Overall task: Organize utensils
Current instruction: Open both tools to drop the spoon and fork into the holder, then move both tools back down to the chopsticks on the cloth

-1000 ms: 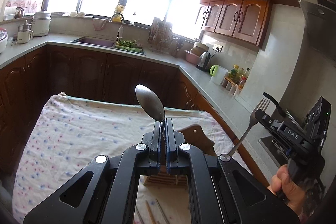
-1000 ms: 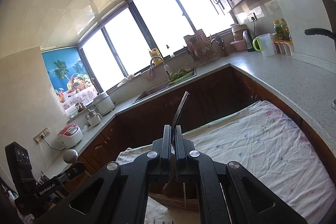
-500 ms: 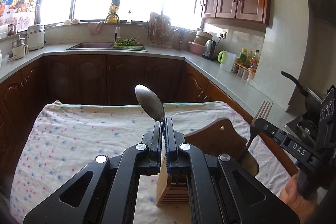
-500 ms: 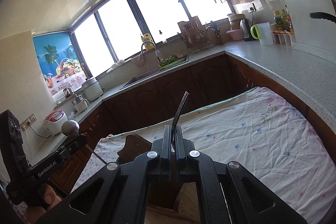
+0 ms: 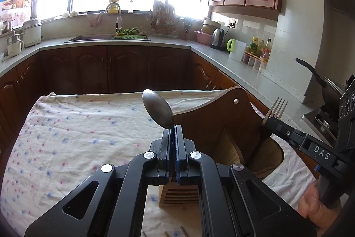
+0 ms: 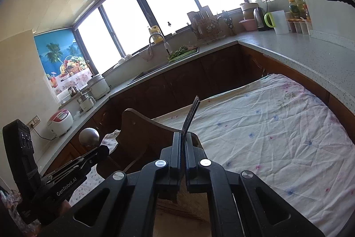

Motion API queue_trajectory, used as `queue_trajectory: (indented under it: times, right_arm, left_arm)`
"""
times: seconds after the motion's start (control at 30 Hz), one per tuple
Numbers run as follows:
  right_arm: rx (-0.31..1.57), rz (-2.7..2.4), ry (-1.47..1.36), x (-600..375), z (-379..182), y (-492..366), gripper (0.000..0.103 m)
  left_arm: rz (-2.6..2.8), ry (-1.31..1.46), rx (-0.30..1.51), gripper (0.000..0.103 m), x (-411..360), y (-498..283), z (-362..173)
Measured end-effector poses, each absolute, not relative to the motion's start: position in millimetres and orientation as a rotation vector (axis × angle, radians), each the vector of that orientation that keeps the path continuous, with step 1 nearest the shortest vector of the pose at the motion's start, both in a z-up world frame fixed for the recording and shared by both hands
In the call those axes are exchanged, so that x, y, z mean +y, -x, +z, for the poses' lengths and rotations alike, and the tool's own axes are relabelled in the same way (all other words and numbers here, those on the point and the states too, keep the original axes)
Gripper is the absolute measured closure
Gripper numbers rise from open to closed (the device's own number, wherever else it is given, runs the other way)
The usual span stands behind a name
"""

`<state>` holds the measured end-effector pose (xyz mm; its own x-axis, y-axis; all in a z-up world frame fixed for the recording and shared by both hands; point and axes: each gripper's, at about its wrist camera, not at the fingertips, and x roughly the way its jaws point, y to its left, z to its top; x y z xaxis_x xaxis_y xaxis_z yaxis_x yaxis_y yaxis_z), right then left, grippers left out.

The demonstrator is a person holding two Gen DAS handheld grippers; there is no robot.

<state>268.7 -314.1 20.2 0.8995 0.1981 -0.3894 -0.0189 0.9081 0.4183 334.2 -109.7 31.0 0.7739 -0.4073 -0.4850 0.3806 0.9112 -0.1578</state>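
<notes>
My left gripper (image 5: 172, 128) is shut on a metal spoon (image 5: 158, 112), bowl up, above the cloth-covered table. My right gripper (image 6: 182, 136) is shut on a metal fork (image 6: 191, 116), tines up. In the left wrist view the right gripper (image 5: 269, 122) and fork (image 5: 277, 108) show at the right, beside a wooden utensil holder (image 5: 213, 123) with a tall curved back and a woven cup. In the right wrist view the left gripper (image 6: 104, 149) with the spoon (image 6: 89, 137) shows at the left, next to the holder (image 6: 142, 132). Both grippers hover close over the holder.
The table wears a white floral cloth (image 5: 77, 130). A slatted wooden base (image 5: 178, 196) lies under the left gripper. Chopstick tips (image 5: 184, 231) peek at the bottom edge. Dark kitchen cabinets and a grey counter (image 6: 299, 52) ring the table. A pan handle (image 5: 309, 70) juts at the right.
Both grippers have tilted down and come lower and closer to the wooden holder, which now looms larger in both views. The spoon and fork stay held.
</notes>
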Motion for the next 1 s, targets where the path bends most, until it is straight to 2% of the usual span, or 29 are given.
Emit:
queue_trajectory:
  times: [0.13, 0.2, 0.37, 0.43, 0.47, 0.5, 0.53, 0.63, 0.67, 0.7, 0.77, 0.9, 1.0]
  right_arm:
    - [0.450, 0.123, -0.439, -317.9, 18.7, -271.9, 0.100]
    - [0.451, 0.122, -0.445, -319.3, 19.3, -271.9, 0.095]
    - [0.438, 0.117, -0.461, -325.1, 27.3, -268.7, 0.092]
    - [0.429, 0.112, -0.463, -327.7, 29.7, -266.5, 0.085]
    - [0.426, 0.111, -0.465, -328.9, 30.6, -265.2, 0.077]
    - [0.424, 0.109, -0.469, -330.2, 31.6, -263.9, 0.069]
    - [0.421, 0.108, -0.475, -331.6, 32.4, -262.3, 0.067]
    - [0.409, 0.102, -0.494, -335.8, 34.6, -255.5, 0.054]
    - [0.402, 0.105, -0.502, -337.2, 35.6, -252.7, 0.044]
    - [0.395, 0.107, -0.508, -338.1, 36.8, -249.5, 0.032]
    - [0.385, 0.103, -0.514, -339.3, 39.4, -242.4, 0.020]
    - [0.374, 0.114, -0.520, -338.8, 42.1, -225.9, 0.012]
    - [0.373, 0.118, -0.519, -337.0, 41.9, -211.5, 0.009]
  left_arm:
    - [-0.427, 0.060, 0.549, 0.101, -109.2, -336.4, 32.3]
    - [-0.423, 0.059, 0.548, 0.101, -109.8, -335.8, 33.1]
    - [-0.421, 0.067, 0.539, 0.097, -108.4, -334.0, 37.7]
    - [-0.422, 0.073, 0.539, 0.087, -107.5, -332.8, 39.6]
    - [-0.419, 0.076, 0.539, 0.082, -106.2, -332.0, 40.1]
    - [-0.413, 0.079, 0.537, 0.070, -105.1, -330.6, 40.6]
    - [-0.407, 0.084, 0.534, 0.060, -103.5, -328.9, 41.0]
    - [-0.401, 0.107, 0.538, 0.046, -97.9, -324.2, 42.0]
    - [-0.399, 0.115, 0.544, 0.041, -96.1, -322.8, 42.3]
    - [-0.395, 0.125, 0.549, 0.030, -93.5, -320.8, 42.5]
    - [-0.388, 0.137, 0.547, 0.026, -87.8, -314.3, 43.5]
    - [-0.372, 0.154, 0.548, 0.019, -74.3, -298.9, 45.3]
    - [-0.350, 0.172, 0.551, 0.015, -61.0, -285.6, 44.4]
